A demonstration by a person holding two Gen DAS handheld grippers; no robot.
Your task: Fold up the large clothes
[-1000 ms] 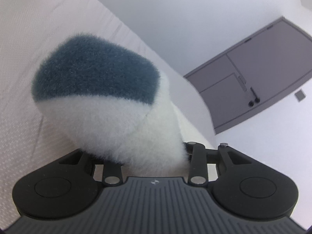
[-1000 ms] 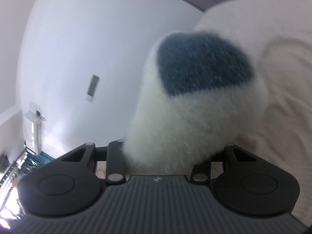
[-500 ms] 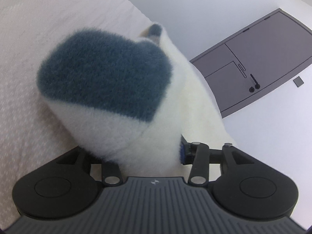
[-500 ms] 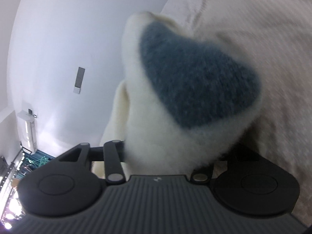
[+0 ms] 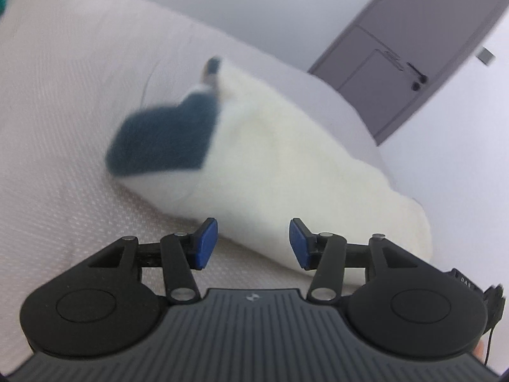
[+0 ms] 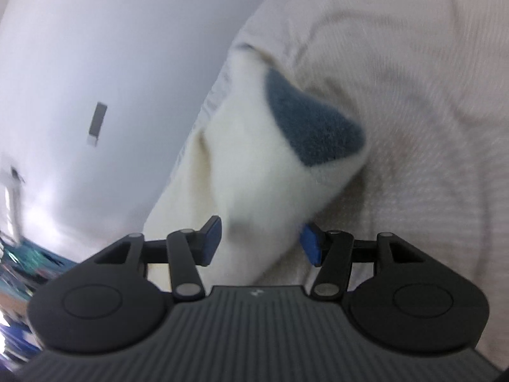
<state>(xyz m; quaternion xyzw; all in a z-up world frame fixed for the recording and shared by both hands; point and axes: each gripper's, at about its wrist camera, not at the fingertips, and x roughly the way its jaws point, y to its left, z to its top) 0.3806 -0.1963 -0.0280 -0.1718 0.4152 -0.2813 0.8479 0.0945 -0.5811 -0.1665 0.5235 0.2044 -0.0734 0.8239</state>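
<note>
Garment [image 5: 270,165]: one fluffy fleece piece, cream-white, with a slate-blue patch [image 5: 165,140] at the folded end. Condition: folded into a thick, elongated bundle, pile fuzzy, outline softened by blur. Pose: lying flat, long axis running along the edge of the bed [image 5: 63,95]. Seen from the right wrist view [image 6: 264,165], the blue patch [image 6: 315,127] forms a rough triangle on the upper corner, white pile wrapping beneath it. Support: pale textured bedcover, bundle resting directly on it.
</note>
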